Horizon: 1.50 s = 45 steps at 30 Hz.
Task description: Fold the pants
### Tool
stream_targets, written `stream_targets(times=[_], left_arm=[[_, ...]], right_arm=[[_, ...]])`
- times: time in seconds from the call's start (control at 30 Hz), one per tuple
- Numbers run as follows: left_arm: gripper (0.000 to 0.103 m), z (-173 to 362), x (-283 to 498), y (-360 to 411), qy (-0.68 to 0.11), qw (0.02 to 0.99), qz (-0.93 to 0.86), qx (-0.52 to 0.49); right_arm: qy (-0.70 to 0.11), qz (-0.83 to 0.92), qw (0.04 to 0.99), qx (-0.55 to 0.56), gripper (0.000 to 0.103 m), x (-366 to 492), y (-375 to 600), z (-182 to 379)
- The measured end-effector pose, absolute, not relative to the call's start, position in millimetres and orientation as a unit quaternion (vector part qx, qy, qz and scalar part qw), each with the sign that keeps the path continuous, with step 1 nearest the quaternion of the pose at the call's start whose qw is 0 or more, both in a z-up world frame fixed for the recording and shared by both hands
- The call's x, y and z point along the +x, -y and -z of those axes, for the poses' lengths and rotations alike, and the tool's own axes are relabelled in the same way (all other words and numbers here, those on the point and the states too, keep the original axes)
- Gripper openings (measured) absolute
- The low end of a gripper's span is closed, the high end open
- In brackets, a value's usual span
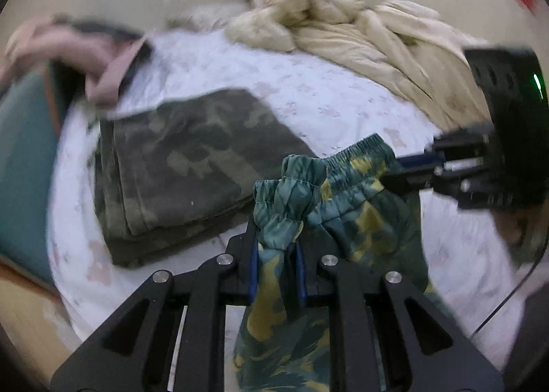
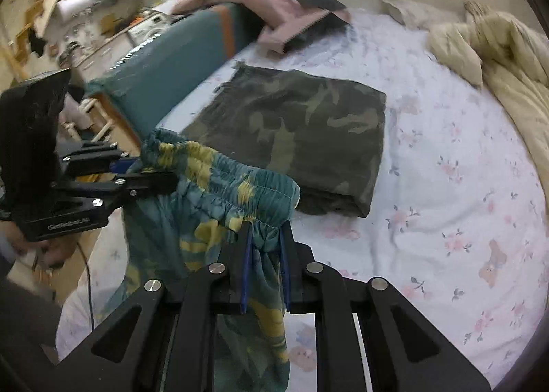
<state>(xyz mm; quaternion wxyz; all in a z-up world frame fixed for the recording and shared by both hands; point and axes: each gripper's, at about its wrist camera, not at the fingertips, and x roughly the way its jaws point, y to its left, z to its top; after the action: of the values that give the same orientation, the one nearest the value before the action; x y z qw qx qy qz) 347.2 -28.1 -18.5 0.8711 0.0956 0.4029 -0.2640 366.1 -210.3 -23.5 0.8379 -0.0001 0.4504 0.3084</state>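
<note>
Teal and yellow camouflage cloth fills the lower middle of both views: these are the pants (image 1: 346, 193), and I have them by the elastic waistband, one corner in each hand. My left tongs (image 1: 276, 254) are clenched on a bunched end of the band at the bottom centre of the left view, blue pads pressed into the gathers; my right tongs (image 2: 266, 254) are clamped the same way on the other end at the bottom centre of the right view. Each tool also shows in the other's picture, at the right edge of the left view and the left edge of the right one. The waistband hangs slack between them and the legs drop out of sight below, clear of the bed (image 2: 446, 186), so I judge this to be the pick-up and shake-out step, with no fold made yet. A folded green camouflage pair (image 2: 302, 138) already lies on the floral sheet in the middle of the frame, with a cream quilt (image 1: 360, 31) heaped at the upper right of the left view. Next I would spread my hands to draw the band taut, then lay the pants flat on bare sheet beside the folded pair, not on it. The cloth looks thin and slippery, so I would keep both grips firm while doing so.
</note>
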Motion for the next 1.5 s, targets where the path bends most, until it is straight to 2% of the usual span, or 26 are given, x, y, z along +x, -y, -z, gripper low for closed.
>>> stream_targets(times=[0.2,0.4,0.5,0.63,0.73,0.77,0.8,0.93,1.0,1.1,1.23,1.4,1.47,1.5], left_arm=[[0.015,19.5,292.6,32.9,-0.368,0.863,0.307,0.158],[0.015,22.0,222.2,26.8,-0.372,0.849,0.340,0.161],[0.015,37.3,182.8,28.2,-0.380,0.838,0.352,0.171],[0.016,83.4,153.0,34.8,-0.424,0.816,0.338,0.200],[0.025,102.7,139.9,39.6,-0.464,0.784,0.338,0.237],[0.035,105.5,137.9,38.3,-0.482,0.774,0.334,0.239],[0.041,107.5,136.8,35.0,-0.501,0.764,0.332,0.236],[0.044,91.7,138.3,13.9,-0.563,0.720,0.374,0.156],[0.044,68.6,142.2,7.3,-0.538,0.739,0.388,0.116],[0.047,45.8,167.9,-1.5,-0.510,0.776,0.370,0.000],[0.045,70.0,202.1,4.0,-0.540,0.804,0.238,-0.075],[0.046,110.6,178.2,29.7,-0.606,0.766,0.213,-0.019],[0.049,123.3,161.9,36.4,-0.626,0.750,0.212,0.020],[0.053,129.3,157.2,38.3,-0.637,0.740,0.212,0.034]], right_arm=[[-0.418,-0.329,0.845,-0.050,0.014,304.3,218.3,19.3],[-0.423,-0.345,0.837,-0.036,0.014,237.4,224.8,22.5],[-0.430,-0.338,0.836,-0.047,0.014,195.7,221.3,36.7],[-0.448,-0.330,0.826,-0.088,0.014,146.3,202.5,80.5],[-0.480,-0.336,0.805,-0.092,0.019,125.4,198.2,101.0],[-0.492,-0.347,0.793,-0.092,0.020,118.2,198.4,102.3],[-0.504,-0.362,0.779,-0.091,0.022,112.7,199.9,101.9],[-0.512,-0.392,0.764,-0.013,0.022,110.6,225.9,88.0],[-0.489,-0.379,0.785,0.034,0.022,119.6,239.1,73.9],[-0.466,-0.321,0.820,0.082,0.022,145.8,248.3,63.5],[-0.485,-0.287,0.818,0.117,0.022,173.1,241.2,78.7],[-0.546,-0.350,0.756,0.084,0.022,160.3,213.8,108.5],[-0.578,-0.358,0.732,0.036,0.022,144.0,202.3,122.6],[-0.591,-0.354,0.725,0.017,0.022,137.8,199.1,129.3]])
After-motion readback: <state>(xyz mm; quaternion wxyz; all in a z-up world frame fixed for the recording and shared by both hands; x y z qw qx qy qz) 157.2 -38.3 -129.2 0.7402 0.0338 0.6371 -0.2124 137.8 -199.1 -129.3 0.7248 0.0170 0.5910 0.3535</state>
